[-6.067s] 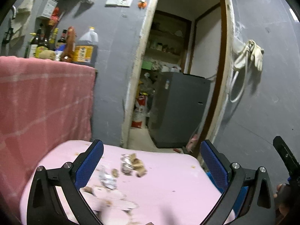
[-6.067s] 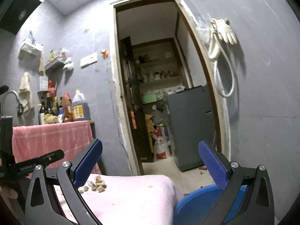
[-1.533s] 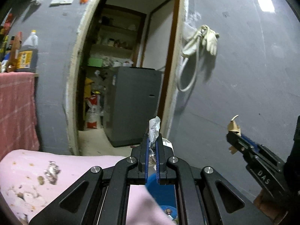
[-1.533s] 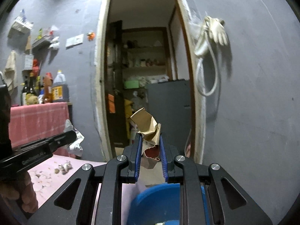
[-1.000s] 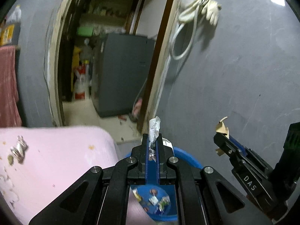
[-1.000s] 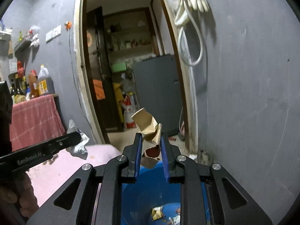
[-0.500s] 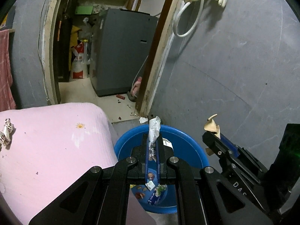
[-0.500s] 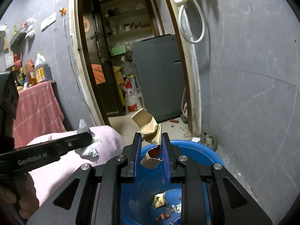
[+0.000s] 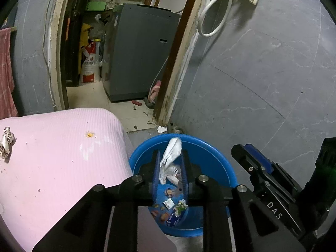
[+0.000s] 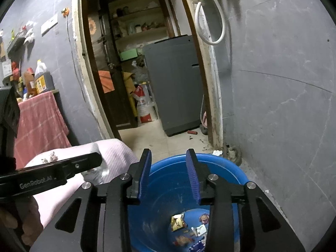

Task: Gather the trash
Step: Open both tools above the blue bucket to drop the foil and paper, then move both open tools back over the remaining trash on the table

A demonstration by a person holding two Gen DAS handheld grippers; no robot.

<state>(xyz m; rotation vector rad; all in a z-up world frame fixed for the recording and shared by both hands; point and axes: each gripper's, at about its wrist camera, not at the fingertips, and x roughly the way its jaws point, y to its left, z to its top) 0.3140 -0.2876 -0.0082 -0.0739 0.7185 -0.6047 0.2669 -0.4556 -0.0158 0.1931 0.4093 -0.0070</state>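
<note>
A blue basin (image 9: pixel 212 153) holding several scraps stands on the floor beside the pink table (image 9: pixel 54 155); it also shows in the right wrist view (image 10: pixel 168 189). My left gripper (image 9: pixel 169 168) is over the basin, jaws parted a little, with a crumpled silver-white wrapper (image 9: pixel 171 157) loose between them. My right gripper (image 10: pixel 169 176) is open and empty over the basin. The right gripper shows at the right of the left wrist view (image 9: pixel 252 157). The left gripper crosses the right wrist view (image 10: pixel 63 168) with the wrapper (image 10: pixel 98 171) blurred at its tip.
A scrap of trash (image 9: pixel 6 142) lies at the pink table's left edge. A grey wall (image 9: pixel 262 73) rises right behind the basin. An open doorway with a grey appliance (image 9: pixel 136 52) lies ahead. A red cloth (image 10: pixel 40 121) hangs at the left.
Both grippers moved from the table to above the basin. In the last half second the right jaws opened and the brown paper left them. The left jaws parted and the wrapper sags.
</note>
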